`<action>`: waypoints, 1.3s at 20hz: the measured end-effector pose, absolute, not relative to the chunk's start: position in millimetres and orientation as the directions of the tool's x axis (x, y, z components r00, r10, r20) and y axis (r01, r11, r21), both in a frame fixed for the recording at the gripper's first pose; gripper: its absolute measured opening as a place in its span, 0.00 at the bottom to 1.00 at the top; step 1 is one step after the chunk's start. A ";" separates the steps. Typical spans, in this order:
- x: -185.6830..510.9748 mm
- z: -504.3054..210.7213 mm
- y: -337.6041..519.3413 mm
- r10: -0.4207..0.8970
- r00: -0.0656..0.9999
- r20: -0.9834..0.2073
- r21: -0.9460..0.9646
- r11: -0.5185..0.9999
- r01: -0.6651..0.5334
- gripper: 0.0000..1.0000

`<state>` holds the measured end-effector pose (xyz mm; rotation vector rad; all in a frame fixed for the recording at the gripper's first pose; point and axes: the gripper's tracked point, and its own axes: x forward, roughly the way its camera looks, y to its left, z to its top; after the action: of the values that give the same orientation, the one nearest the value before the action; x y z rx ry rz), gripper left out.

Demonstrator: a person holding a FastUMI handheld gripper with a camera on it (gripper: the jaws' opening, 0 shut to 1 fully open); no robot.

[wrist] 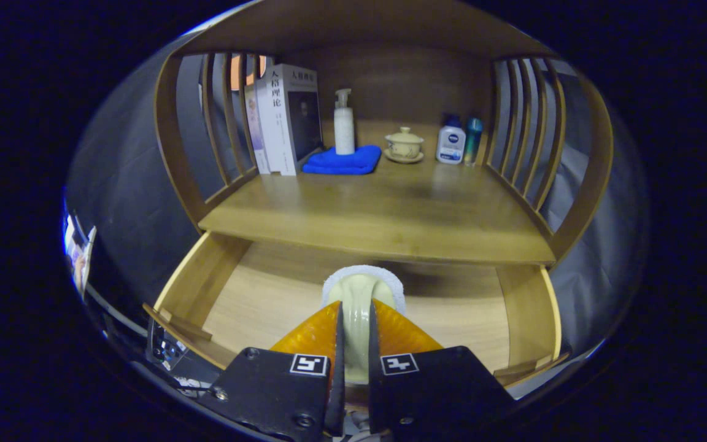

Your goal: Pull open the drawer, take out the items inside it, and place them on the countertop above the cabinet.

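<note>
While the drawer (249, 294) stands pulled out below the table (384, 215) of the wooden cabinet, the claw (353, 334) is closed narrow on a pale cream brush handle (358, 307), both fingers (316, 334) pressing its sides. The handle rises between the fingers and ends in a white fuzzy pad (363, 274) just ahead of them, over the drawer's light wooden floor and just below the table's front edge. Whether the item touches the drawer floor cannot be told. Beyond, at the back of the table, several upright books (283, 120) lean near the left slatted side. Next to them a white pump bottle (344, 126) stands on a folded blue cloth (342, 161). Further right sits a lidded cream cup (404, 145) on a saucer, then a white bottle with a blue cap (451, 142), with a slim teal tube (472, 140) just beside it.
</note>
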<state>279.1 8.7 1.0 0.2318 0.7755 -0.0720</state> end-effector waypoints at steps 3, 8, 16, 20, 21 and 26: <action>288.5 22.7 2.1 0.000 0.747 -0.665 0.175 0.972 0.156 0.19; 329.1 47.2 -11.9 -0.034 0.794 -0.607 0.199 0.961 0.194 0.19; 385.8 40.7 -27.7 -0.019 0.805 -0.594 0.288 0.928 0.235 0.19; 409.6 37.9 -28.3 -0.040 0.809 -0.586 0.271 0.932 0.242 0.19; 414.0 35.0 -27.2 -0.036 0.809 -0.587 0.274 0.931 0.241 0.19; 433.2 24.7 -29.2 -0.027 0.818 -0.574 0.318 0.913 0.253 0.19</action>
<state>433.2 -29.2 24.7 0.3969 0.5974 -0.1535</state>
